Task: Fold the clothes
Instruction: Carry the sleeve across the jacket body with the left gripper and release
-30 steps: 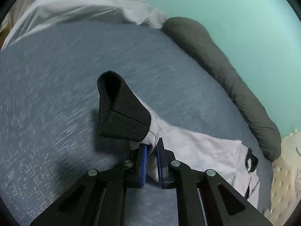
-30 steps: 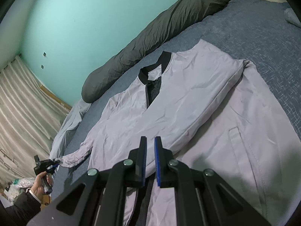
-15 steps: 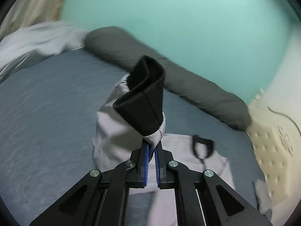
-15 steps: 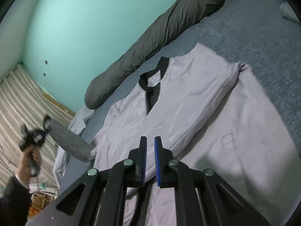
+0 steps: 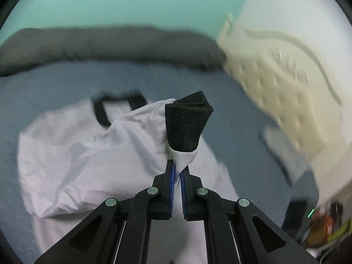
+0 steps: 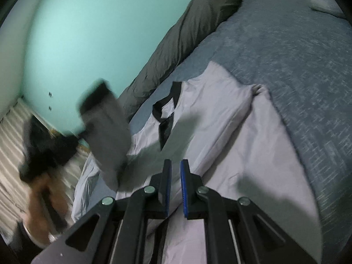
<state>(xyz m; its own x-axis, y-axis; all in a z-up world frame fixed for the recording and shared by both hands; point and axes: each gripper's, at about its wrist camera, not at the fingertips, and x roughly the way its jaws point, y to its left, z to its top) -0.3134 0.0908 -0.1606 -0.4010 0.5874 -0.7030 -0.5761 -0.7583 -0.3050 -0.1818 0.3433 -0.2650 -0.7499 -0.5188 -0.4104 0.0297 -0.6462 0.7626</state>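
A pale lilac jacket with a black collar lies spread on the blue bedspread, one sleeve folded across its front. My left gripper is shut on the other sleeve just below its black ribbed cuff, which sticks up above the fingers. In the right wrist view that raised sleeve is a blur at the left, above a person's hand. My right gripper hovers low over the jacket's lower front. Its jaws are shut to a thin gap, with nothing between them.
A long dark grey bolster runs along the teal wall. A cream tufted headboard stands at the bed's head, with a blue pillow near it. Crumpled pale bedding and a striped curtain are at the left.
My left gripper has swung the cuffed sleeve up off the bed and across over the jacket's body, rolling as it went. The right gripper has shifted a little over the jacket.
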